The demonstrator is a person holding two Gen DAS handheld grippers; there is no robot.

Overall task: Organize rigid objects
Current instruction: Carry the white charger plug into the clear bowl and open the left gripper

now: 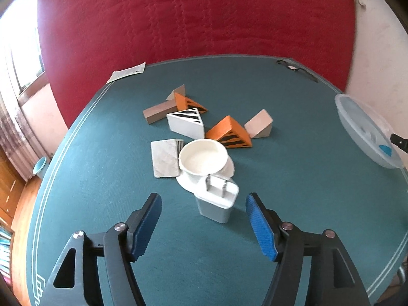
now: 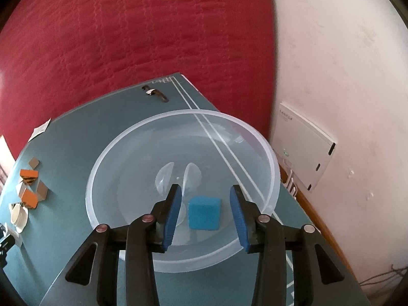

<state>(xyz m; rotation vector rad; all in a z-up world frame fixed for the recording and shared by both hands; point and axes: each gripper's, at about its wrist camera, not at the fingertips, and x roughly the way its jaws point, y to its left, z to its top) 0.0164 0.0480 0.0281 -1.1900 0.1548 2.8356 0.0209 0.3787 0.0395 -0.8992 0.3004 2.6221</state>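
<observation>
In the left wrist view a white plug adapter (image 1: 217, 200) stands on the green table (image 1: 102, 191), just ahead of my open, empty left gripper (image 1: 204, 219). Behind it sit a white cup (image 1: 203, 159) and a scatter of wedge blocks: orange striped (image 1: 229, 132), white striped (image 1: 186, 123), grey (image 1: 258, 127), marbled (image 1: 164, 158). In the right wrist view my right gripper (image 2: 206, 211) is open above a clear plastic bowl (image 2: 122, 150). A blue cube (image 2: 204, 213) lies in the bowl between the fingers, untouched.
A red padded wall rises behind the table. A paper slip (image 1: 126, 72) and a dark strap-like item (image 1: 295, 69) lie at the far edge. The bowl also shows at the right edge of the left wrist view (image 1: 364, 132). A white box (image 2: 303, 148) hangs on the wall.
</observation>
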